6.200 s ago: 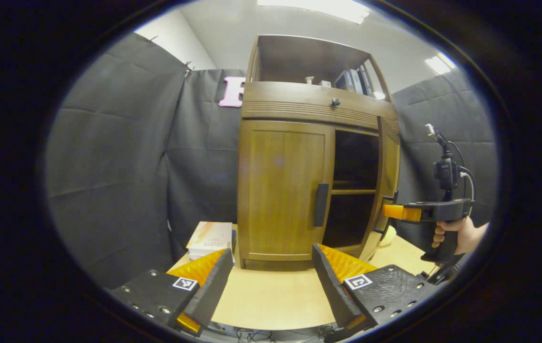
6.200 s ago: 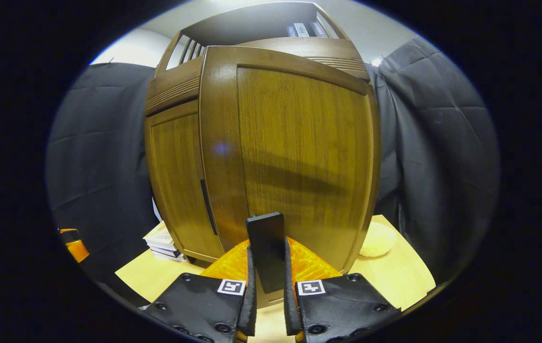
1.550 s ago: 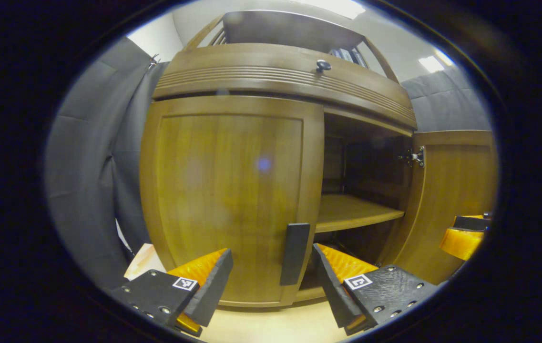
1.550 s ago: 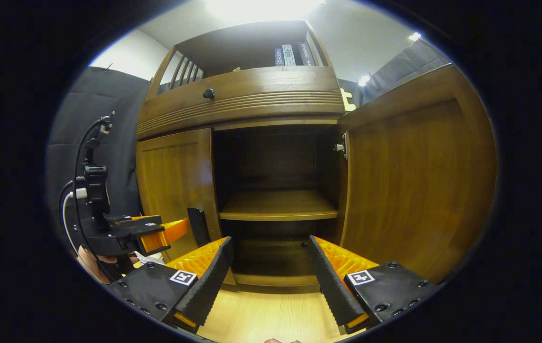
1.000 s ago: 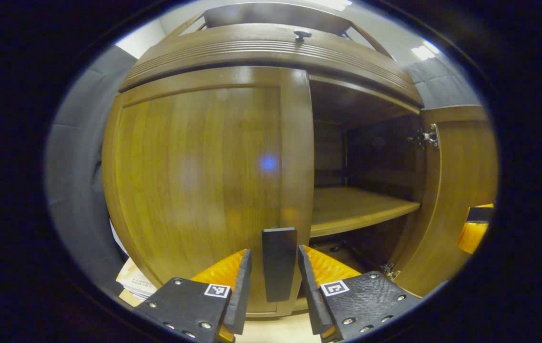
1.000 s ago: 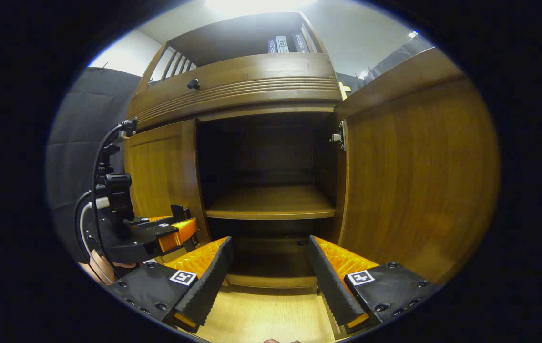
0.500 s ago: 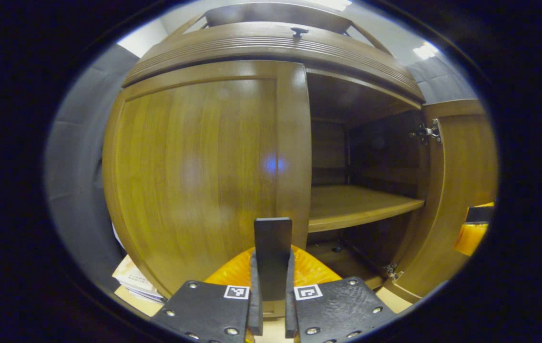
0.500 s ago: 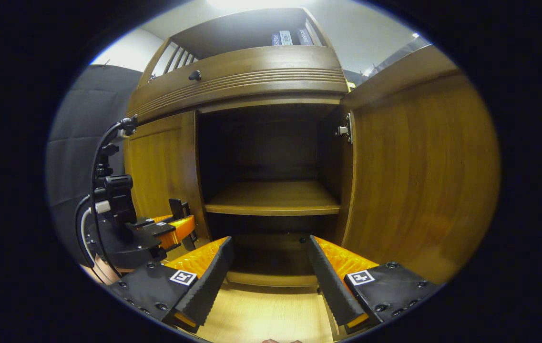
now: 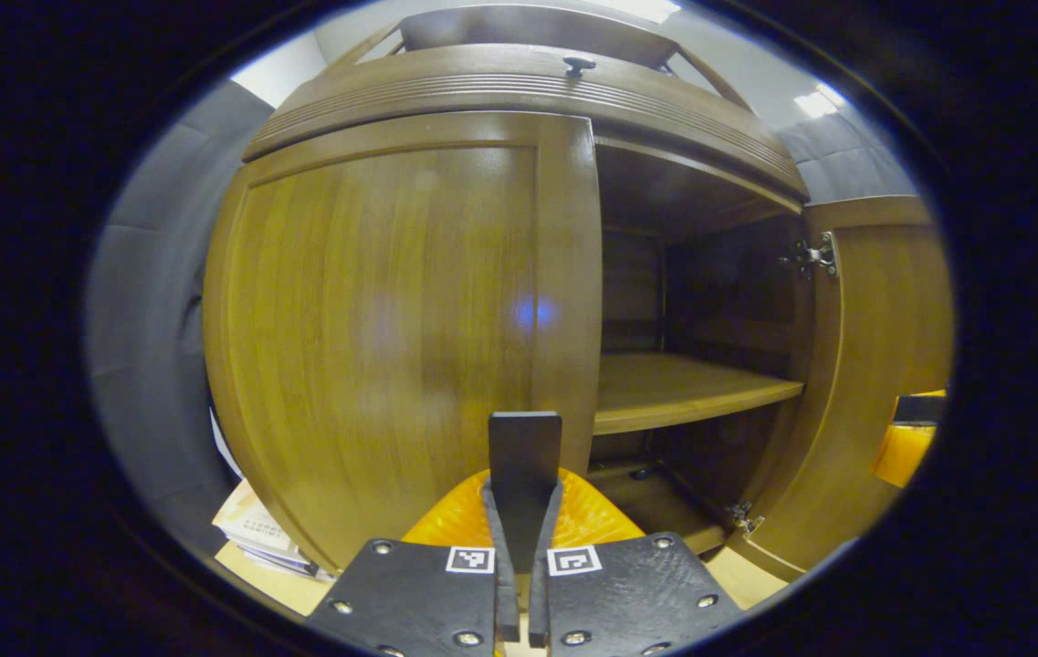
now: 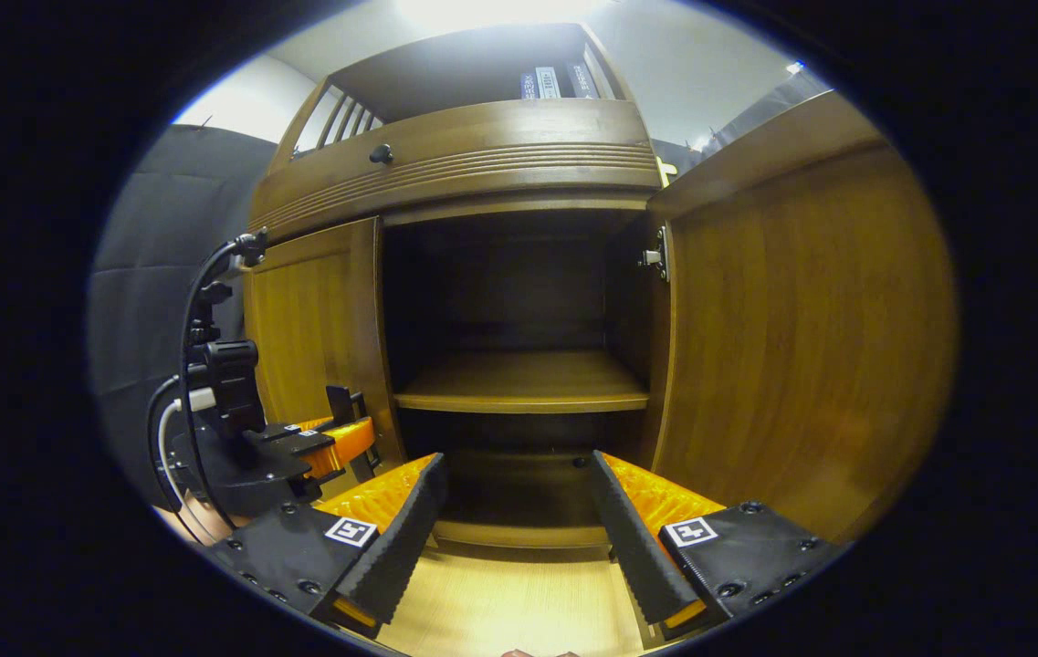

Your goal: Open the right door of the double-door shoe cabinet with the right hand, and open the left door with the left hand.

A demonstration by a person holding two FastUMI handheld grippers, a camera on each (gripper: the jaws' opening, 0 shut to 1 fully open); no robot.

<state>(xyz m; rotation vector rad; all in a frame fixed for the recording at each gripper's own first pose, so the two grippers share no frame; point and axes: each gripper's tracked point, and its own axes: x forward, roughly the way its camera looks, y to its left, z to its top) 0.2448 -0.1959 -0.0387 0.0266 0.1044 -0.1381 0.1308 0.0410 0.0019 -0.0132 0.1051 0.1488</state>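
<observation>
In the left gripper view, the left gripper (image 9: 516, 547) is seen closed on the dark vertical handle (image 9: 524, 456) of the left door (image 9: 382, 328), both fingers pressed against the handle's sides. The left door is seen lying against the front of the shoe cabinet (image 9: 528, 87); whether it has parted from the frame cannot be told. To its right, the right door (image 9: 884, 301) is swung wide open, a metal hinge (image 9: 812, 256) being visible on its inner edge, and a wooden shelf (image 9: 683, 388) is exposed inside. A stack of books (image 9: 254, 534) is seen low on the counter (image 9: 286, 589) beside the cabinet. In the right gripper view, the right gripper (image 10: 514, 520) is held with its fingers spread apart and nothing between them, in front of the open compartment, above the counter. The left gripper is also seen there at the left door's handle, with a black cable (image 10: 194, 301) rising from it. A round knob (image 10: 382, 153) is set on the drawer front above the doors.
</observation>
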